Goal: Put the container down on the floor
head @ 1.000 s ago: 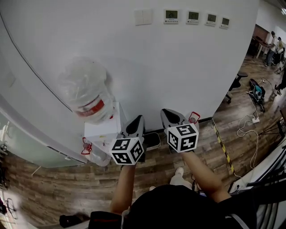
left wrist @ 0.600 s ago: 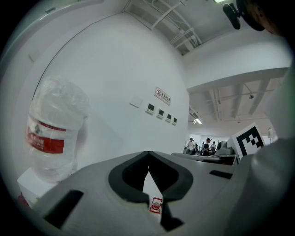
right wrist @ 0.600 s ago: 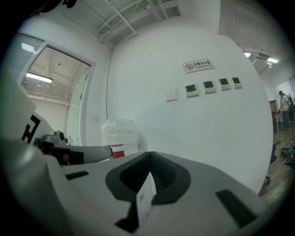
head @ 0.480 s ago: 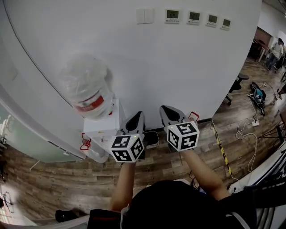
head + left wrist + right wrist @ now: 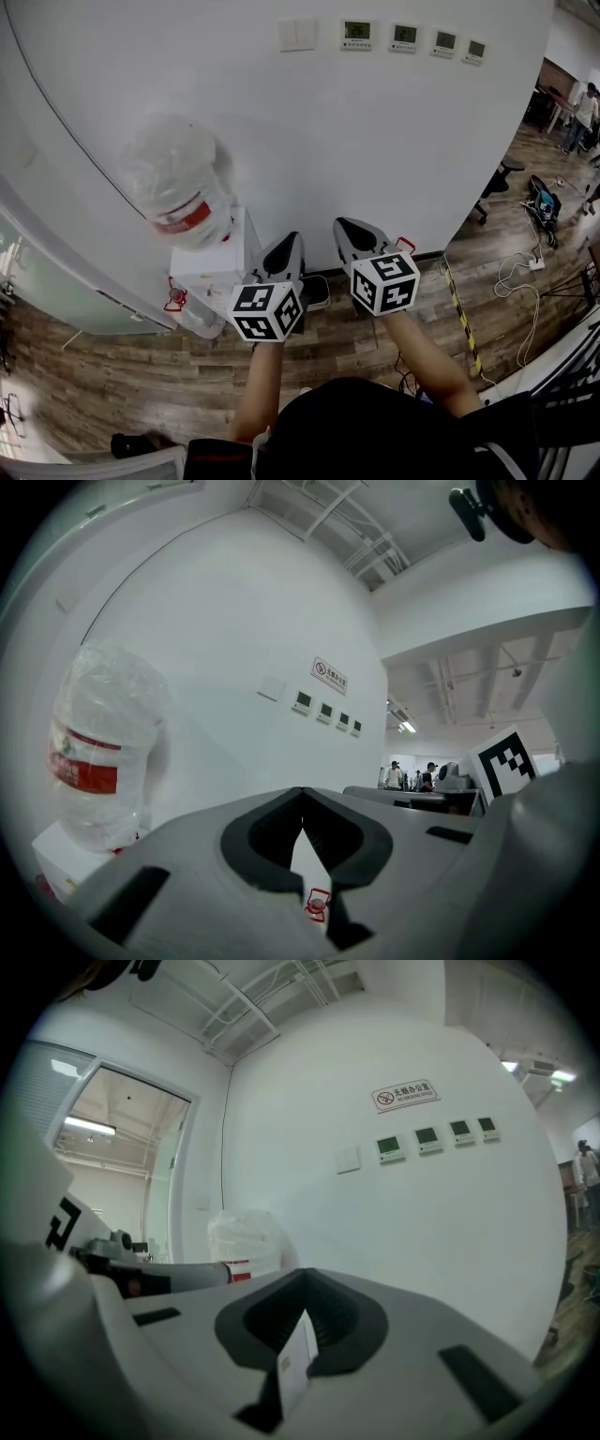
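The container is a large clear water jug [image 5: 178, 192] with a red label, wrapped in plastic film. It stands neck down on a white dispenser [image 5: 214, 264] against the wall. It also shows at the left of the left gripper view, jug [image 5: 98, 752], and small at mid-left of the right gripper view, jug [image 5: 242, 1232]. My left gripper [image 5: 289, 244] hangs to the right of the dispenser, apart from the jug, its jaws shut on nothing. My right gripper [image 5: 345, 229] is beside it, further right, also shut and empty. Both point at the white wall.
A red tap [image 5: 174, 298] sticks out of the dispenser's left side. A dark tray [image 5: 320, 293] lies on the wood floor at the wall's foot. Yellow-black tape [image 5: 459, 314], loose cables [image 5: 525, 262] and an office chair [image 5: 497, 178] are to the right. People stand far right.
Both grippers have stayed shut and almost still, drifting slightly left. The head view has shifted a little, so the jug and dispenser sit slightly further left.
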